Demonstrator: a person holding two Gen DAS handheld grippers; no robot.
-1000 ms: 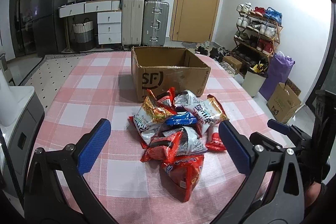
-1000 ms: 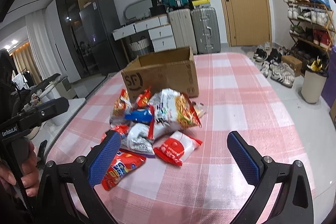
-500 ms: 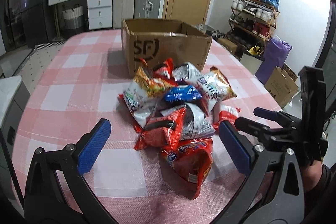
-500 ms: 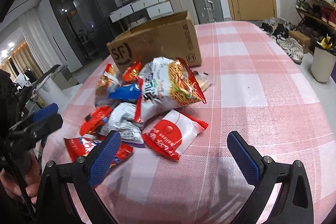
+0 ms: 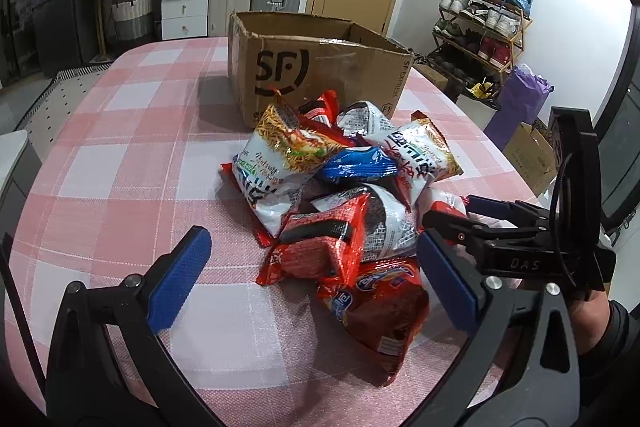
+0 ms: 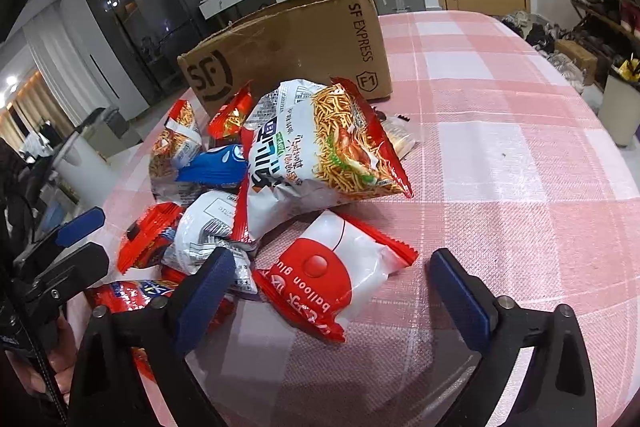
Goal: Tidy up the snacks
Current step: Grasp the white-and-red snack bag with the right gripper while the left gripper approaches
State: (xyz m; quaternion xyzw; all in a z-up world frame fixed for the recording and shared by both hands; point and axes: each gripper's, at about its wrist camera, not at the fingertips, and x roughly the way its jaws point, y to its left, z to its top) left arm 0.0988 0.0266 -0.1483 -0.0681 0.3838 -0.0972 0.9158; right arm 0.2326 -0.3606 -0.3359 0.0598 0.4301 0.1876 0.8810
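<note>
Balloon pack (image 6: pixel 340 275) between closing right tool (image 6: pixel 328 291) pads

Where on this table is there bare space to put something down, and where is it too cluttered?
Bare checked tablecloth lies left of the snack pile and the cardboard box in the left wrist view. More lies right of the pile in the right wrist view. Between box and both sets of jaws, packets crowd together.

- 1 cardboard box (image 5: pixel 320 67), open top, beyond the jaws
- 3 big noodle-snack bags (image 6: pixel 320 147), ahead of the jaws
- 1 blue packet (image 5: pixel 356 163), mid-pile
- 1 red-and-white packet (image 6: pixel 332 275), between the closing right jaws, not pressed
- about 4 red packets (image 5: pixel 324 247), near the left jaws; exact pile total unclear
- 2 grippers: left gripper (image 5: pixel 312 279), right gripper (image 6: pixel 328 299)
</note>
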